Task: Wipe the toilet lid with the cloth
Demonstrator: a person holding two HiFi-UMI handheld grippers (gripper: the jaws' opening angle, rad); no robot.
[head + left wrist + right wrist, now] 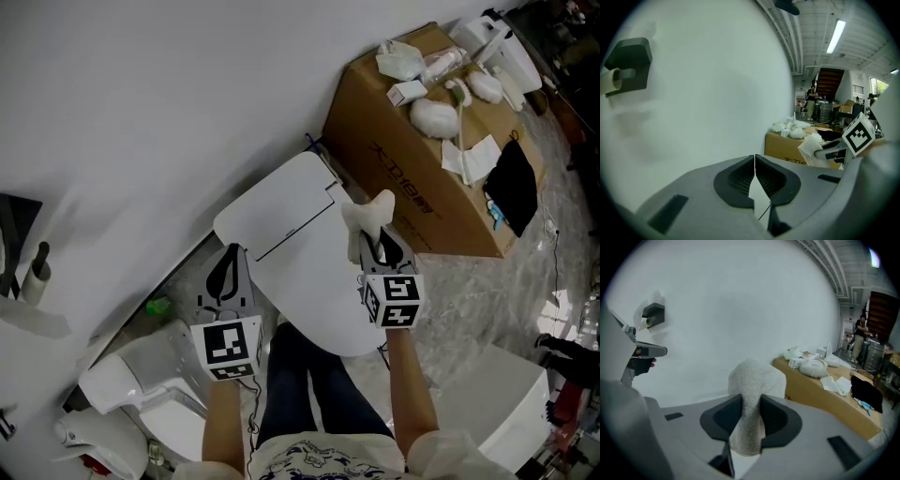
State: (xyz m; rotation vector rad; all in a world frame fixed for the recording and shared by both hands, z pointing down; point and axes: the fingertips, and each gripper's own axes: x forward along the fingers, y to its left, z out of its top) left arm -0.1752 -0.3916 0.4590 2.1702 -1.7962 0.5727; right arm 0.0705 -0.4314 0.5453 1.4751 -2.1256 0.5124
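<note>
The white toilet lid [309,267] lies closed below me, against the white wall. A white terry cloth [367,213] sticks up from my right gripper [375,246], which is shut on it above the lid's right side; in the right gripper view the cloth [752,394] bulges out between the jaws. My left gripper [225,274] hangs at the lid's left edge with its jaws shut on nothing, and the left gripper view shows its pads [768,180] touching. In that view the right gripper with the cloth [810,149] is at the right.
A cardboard box [427,178] with cloths and bottles on top stands right of the toilet. A black paper holder [628,63] is on the wall. White fixtures [141,384] sit at lower left, a white box [492,403] at lower right. My legs [314,389] are just before the lid.
</note>
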